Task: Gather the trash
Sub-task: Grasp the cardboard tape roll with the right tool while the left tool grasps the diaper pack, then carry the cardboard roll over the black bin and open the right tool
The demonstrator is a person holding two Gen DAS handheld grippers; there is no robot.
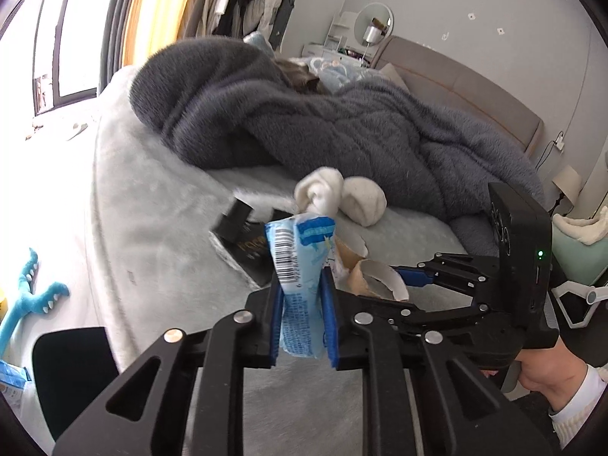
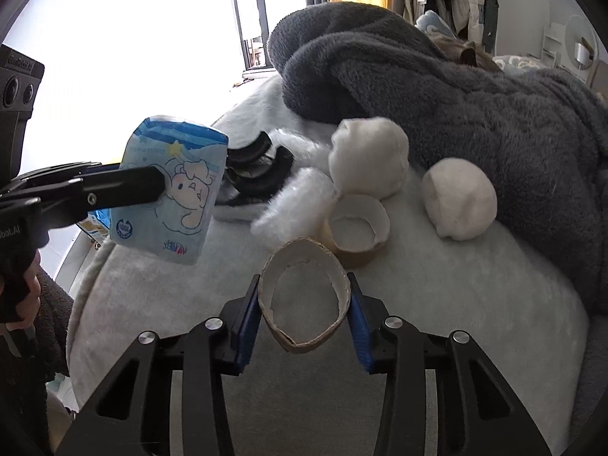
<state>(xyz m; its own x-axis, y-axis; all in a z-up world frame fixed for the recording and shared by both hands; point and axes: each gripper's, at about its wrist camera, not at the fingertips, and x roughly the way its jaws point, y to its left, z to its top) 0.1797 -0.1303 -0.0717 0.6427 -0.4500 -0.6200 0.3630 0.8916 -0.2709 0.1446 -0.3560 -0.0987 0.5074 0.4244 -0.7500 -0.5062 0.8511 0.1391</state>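
Over on the left, the left hand-held gripper (image 1: 302, 315) is clenched on a crumpled pale-blue plastic tissue packet printed with a cartoon lamb and a barcode (image 1: 298, 266), lifted clear of the pale grey fluffy bed cover (image 1: 152, 235); seen from the right wrist view, the same packet (image 2: 171, 197) hangs in the air with one black finger pressed flat across its face. It looks nearly empty, feather-light and soft, so it caves in wherever it is pinched; the film is likely slick, and a grip across the middle as here seems safer than one on a corner, which could slide out. Moving right, a black cardboard box with gold lettering (image 1: 247, 247) lies flat on the bed, untouched. Next comes the torn brown cardboard tube section with a white ragged inner rim (image 2: 304, 300), sitting between the blue pads of the right hand-held gripper (image 2: 304, 315); the pads press its two sides and the ring looks squeezed slightly oval, so I judge it grasped, though lightly. Such cardboard is light and dry, not slippery, but thin-walled: it will flatten under a hard squeeze, so holding it across the ring with modest pressure suits it. Just behind it a second torn cardboard tube piece (image 2: 357, 231) rests on the bed, waiting. Further right two rolled white sock balls (image 2: 459, 201) lie against the dark grey fleecy blanket (image 2: 494, 106); they look like laundry, not rubbish.
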